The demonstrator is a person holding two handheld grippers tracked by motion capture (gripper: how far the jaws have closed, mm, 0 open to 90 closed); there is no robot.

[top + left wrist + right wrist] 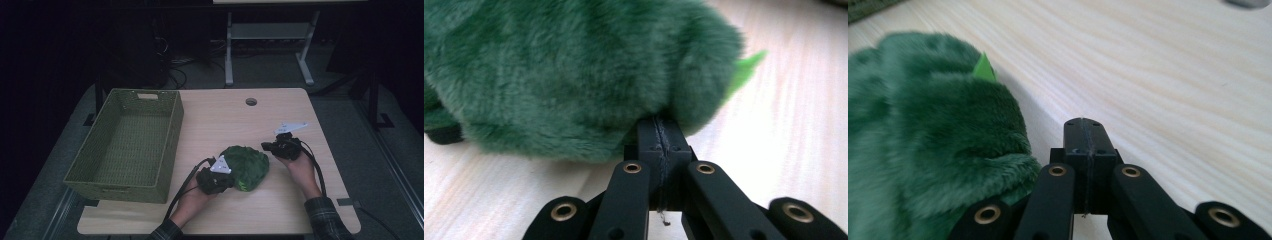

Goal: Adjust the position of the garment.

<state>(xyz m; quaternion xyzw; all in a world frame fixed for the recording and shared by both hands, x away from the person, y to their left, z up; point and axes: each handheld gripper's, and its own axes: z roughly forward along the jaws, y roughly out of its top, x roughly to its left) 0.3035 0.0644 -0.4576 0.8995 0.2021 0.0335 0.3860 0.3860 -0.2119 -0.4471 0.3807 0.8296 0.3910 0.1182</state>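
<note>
A dark green plush toy (pixel 247 165) lies on the wooden table (pixel 225 117), near the front middle. My left gripper (pixel 230 183) is at the toy's near-left side. In the left gripper view its jaws are pressed flat together, and the left gripper (pixel 659 122) has its tip against the plush fur (pixel 574 75), with nothing seen between the jaws. My right gripper (pixel 264 146) sits just right of the toy. In the right gripper view the right gripper (pixel 1084 125) is shut over bare wood, with the plush (pixel 923 150) beside it at the left. A bright green felt bit (pixel 983 67) sticks out of the toy.
A green woven basket (pixel 170 145) with nothing in it stands on the table's left part. A round cable hole (pixel 251 101) is near the far edge. Bare wood lies between the basket and the toy and toward the back. A white desk frame (pixel 229 50) stands on the floor beyond.
</note>
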